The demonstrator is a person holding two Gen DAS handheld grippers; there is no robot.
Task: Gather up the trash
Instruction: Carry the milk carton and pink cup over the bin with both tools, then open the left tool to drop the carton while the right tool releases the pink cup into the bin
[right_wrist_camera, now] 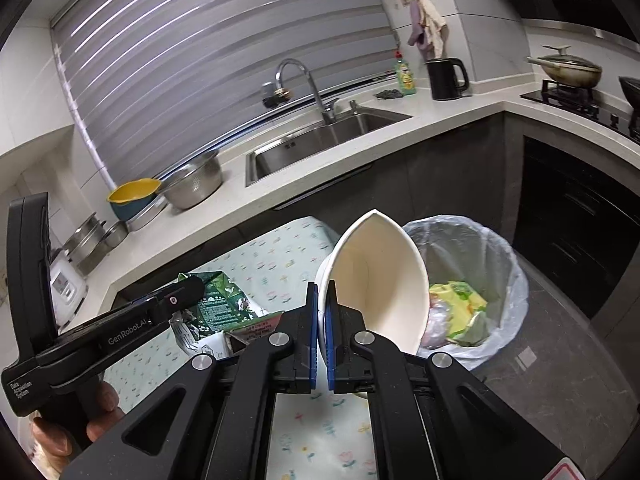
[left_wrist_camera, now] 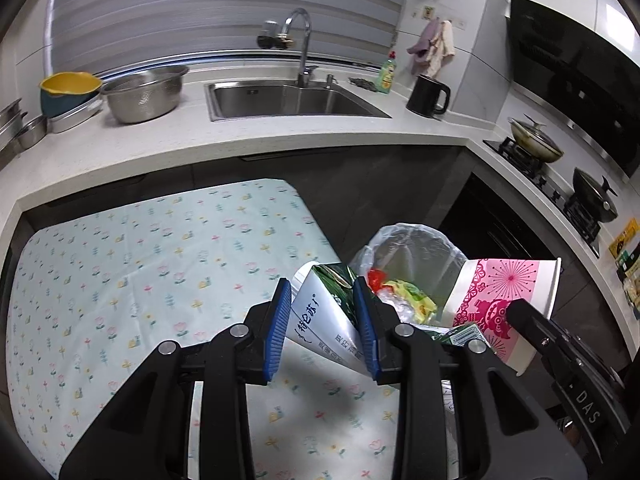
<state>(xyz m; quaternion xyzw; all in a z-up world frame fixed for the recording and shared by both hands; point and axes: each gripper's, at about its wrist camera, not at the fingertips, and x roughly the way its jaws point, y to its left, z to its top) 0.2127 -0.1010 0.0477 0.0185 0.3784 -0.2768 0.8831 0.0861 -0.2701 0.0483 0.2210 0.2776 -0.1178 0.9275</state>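
Observation:
My left gripper (left_wrist_camera: pixel 322 322) is shut on a crumpled white and green milk carton (left_wrist_camera: pixel 324 308), held above the table's right edge beside the trash bin (left_wrist_camera: pixel 416 248). My right gripper (right_wrist_camera: pixel 322 334) is shut on the rim of a white paper bowl (right_wrist_camera: pixel 380 280) with a pink pattern (left_wrist_camera: pixel 500 300), tilted on its side over the table's edge next to the bin (right_wrist_camera: pixel 472 280). The bin has a clear bag liner and holds yellow and red wrappers (right_wrist_camera: pixel 460 308). The carton also shows in the right wrist view (right_wrist_camera: pixel 220 308), with the left gripper (right_wrist_camera: pixel 176 300) across it.
The table (left_wrist_camera: pixel 140 272) has a pale floral cloth. Behind it runs a white counter (left_wrist_camera: pixel 280 136) with a sink (left_wrist_camera: pixel 288 100), steel bowls (left_wrist_camera: pixel 144 94), a black kettle (left_wrist_camera: pixel 428 94) and a soap bottle. A stove with pans (left_wrist_camera: pixel 536 142) stands to the right. Dark cabinets flank the bin.

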